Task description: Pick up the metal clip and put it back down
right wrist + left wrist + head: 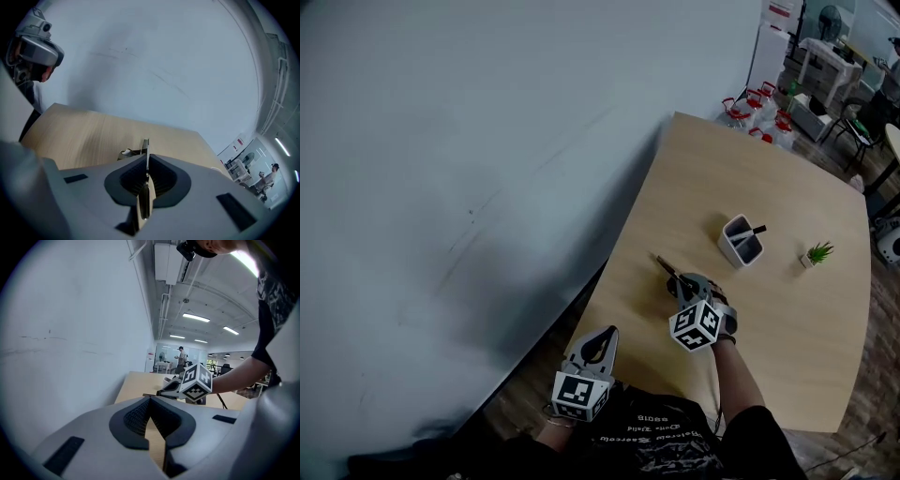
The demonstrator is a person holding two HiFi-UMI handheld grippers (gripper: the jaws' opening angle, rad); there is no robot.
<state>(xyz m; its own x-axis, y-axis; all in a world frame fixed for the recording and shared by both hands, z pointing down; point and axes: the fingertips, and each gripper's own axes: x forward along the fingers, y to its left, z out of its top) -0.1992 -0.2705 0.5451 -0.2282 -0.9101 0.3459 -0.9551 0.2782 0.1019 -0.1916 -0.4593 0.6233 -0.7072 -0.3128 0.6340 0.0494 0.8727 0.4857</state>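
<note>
Two grippers, one clip. My right gripper (146, 158) is clamped on the clip (146, 144): a thin metal edge stands between the closed jaws and pokes out past the tips at frame centre. In the head view it juts to the upper left from that gripper, over the table (787, 328). My left gripper (151, 400), lower left in the head view, has its jaws together on nothing. One holder (741, 241) and one plant (817, 253) stand right of centre.

Open-plan office: wooden table (806, 328), pen holder (741, 242), potted plant (816, 254), ceiling strip lights (197, 317).
</note>
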